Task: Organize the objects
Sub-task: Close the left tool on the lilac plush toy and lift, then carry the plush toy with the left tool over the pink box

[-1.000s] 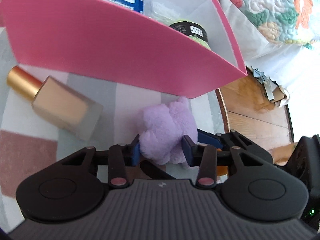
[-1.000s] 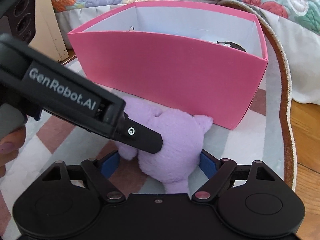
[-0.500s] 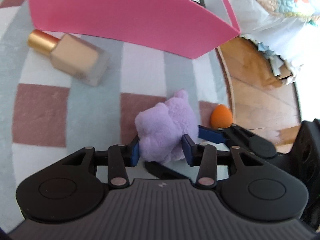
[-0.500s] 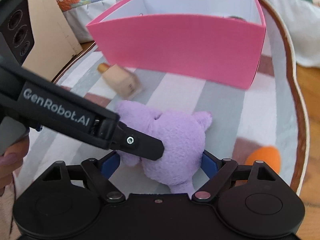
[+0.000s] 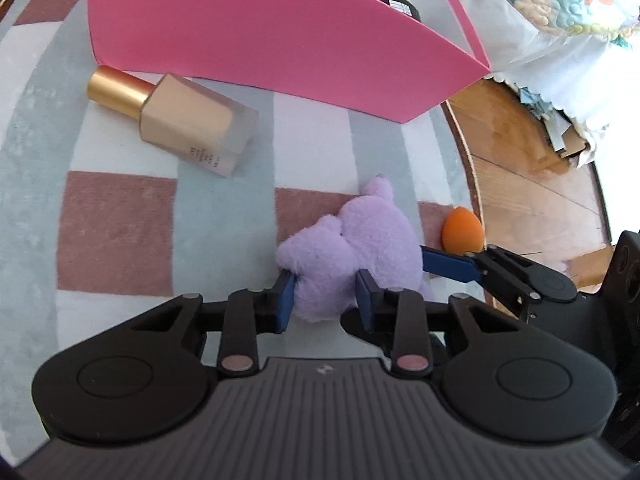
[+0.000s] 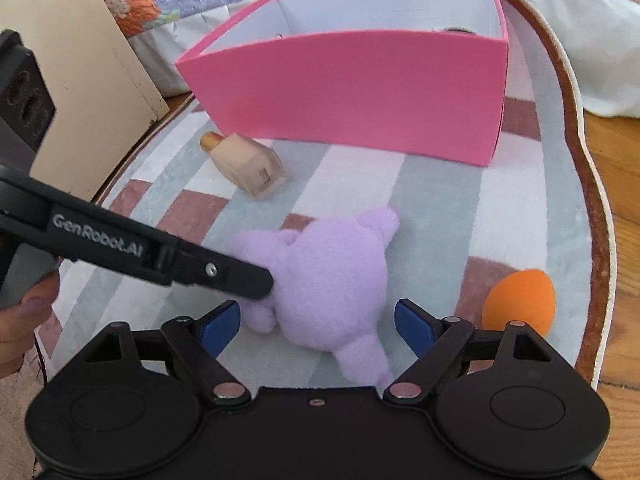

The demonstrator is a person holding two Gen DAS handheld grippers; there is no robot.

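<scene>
Left tool point(image 5: 325, 297) closing, pads squeezing near-left lobe of purple plush toy point(image 5: 354, 254) (pinch small part for lift). Right tool point(image 6: 316, 325) straddles toy, closing, pads not touching. Toy on rug point(image 6: 516, 208), near side of pink box point(image 6: 360, 92), probable destination.

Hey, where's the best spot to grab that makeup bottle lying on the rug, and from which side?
Likely across the bottle's flat, square body, coming from above, fingers on its two long sides. It lies on its side on the rug, gold cap near the pink box, so the narrow round cap offers less hold.
</scene>
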